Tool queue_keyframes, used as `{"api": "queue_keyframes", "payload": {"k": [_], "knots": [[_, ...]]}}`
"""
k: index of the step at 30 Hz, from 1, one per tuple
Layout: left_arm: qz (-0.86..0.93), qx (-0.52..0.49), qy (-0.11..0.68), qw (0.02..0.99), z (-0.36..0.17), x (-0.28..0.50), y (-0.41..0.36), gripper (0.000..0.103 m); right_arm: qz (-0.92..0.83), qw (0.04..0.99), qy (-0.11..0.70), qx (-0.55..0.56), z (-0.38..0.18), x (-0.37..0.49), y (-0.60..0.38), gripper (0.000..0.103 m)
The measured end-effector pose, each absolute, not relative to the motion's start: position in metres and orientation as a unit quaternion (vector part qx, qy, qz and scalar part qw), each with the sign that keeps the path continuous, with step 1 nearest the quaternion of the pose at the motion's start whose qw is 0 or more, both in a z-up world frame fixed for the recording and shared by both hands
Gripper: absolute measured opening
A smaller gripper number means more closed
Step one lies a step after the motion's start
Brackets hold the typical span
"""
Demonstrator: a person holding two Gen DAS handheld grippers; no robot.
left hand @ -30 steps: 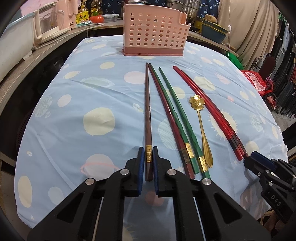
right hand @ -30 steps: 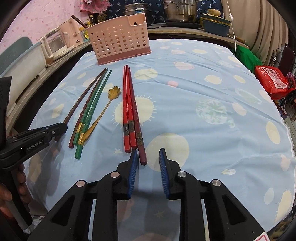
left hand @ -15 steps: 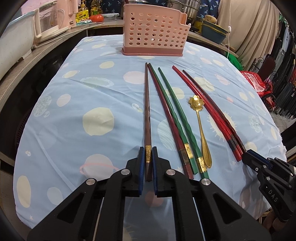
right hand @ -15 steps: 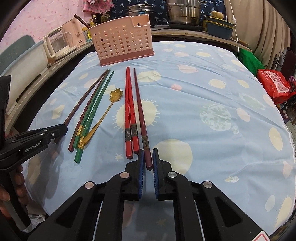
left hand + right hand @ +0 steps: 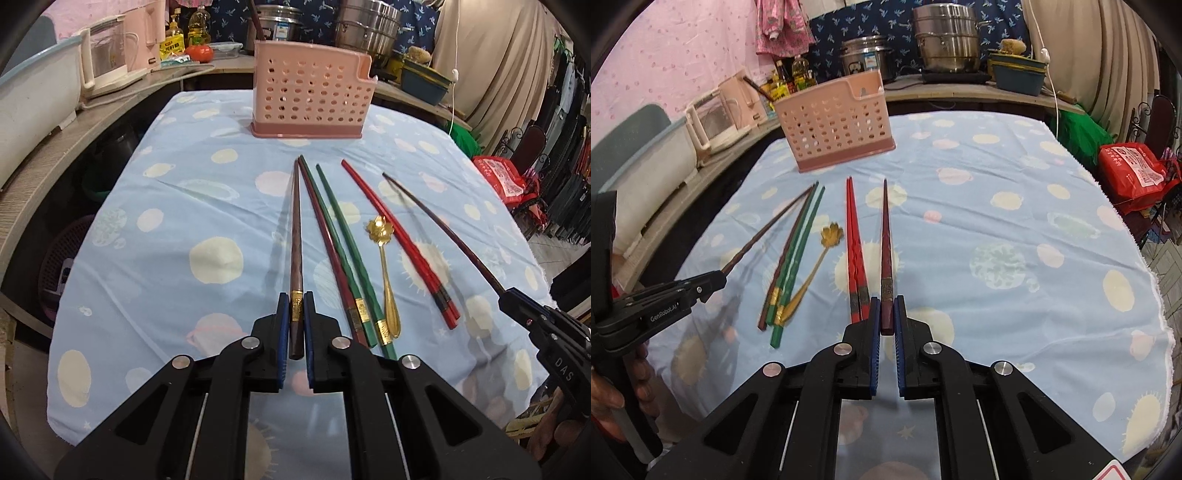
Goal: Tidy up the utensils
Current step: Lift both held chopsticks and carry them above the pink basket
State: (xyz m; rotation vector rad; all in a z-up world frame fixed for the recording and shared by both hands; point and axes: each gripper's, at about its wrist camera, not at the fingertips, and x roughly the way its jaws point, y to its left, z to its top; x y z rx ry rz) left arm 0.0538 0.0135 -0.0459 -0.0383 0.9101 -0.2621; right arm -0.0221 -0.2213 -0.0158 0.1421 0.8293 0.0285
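My left gripper (image 5: 296, 306) is shut on the thick end of a brown chopstick (image 5: 296, 240), lifted off the cloth and pointing at the pink perforated utensil basket (image 5: 312, 101). My right gripper (image 5: 886, 310) is shut on a dark maroon chopstick (image 5: 885, 236), also raised; it shows in the left wrist view (image 5: 439, 229). On the cloth lie a dark red chopstick (image 5: 328, 254), two green chopsticks (image 5: 345, 243), a gold flower-headed spoon (image 5: 386, 273) and a pair of red chopsticks (image 5: 402, 243).
The table wears a blue planet-print cloth (image 5: 1015, 229). The basket (image 5: 836, 120) stands at its far edge. Behind it a counter holds a pink kettle (image 5: 118, 55), oil bottles and steel pots (image 5: 947, 40). A red bag (image 5: 1134, 173) sits off the right edge.
Both grippers have risen, each lifting its chopstick off the cloth. The right gripper closed on the maroon chopstick a second ago and pulled it away from the red pair.
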Motion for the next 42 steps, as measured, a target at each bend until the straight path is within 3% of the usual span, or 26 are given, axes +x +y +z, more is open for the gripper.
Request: {"api": "queue_keyframes", "payload": {"k": [20, 42], "knots": [[-0.131, -0.036, 0.34, 0.93, 0.06, 0.062, 0.025, 0.007, 0.018, 0.952, 0.294, 0.081, 0.086, -0.003, -0.244, 0.007], [-0.134, -0.031, 0.187, 0.973, 0.211, 0.147, 0.011, 0.007, 0.041, 0.979, 0.191, 0.064, 0.205, 0.095, -0.241, 0.007]]}}
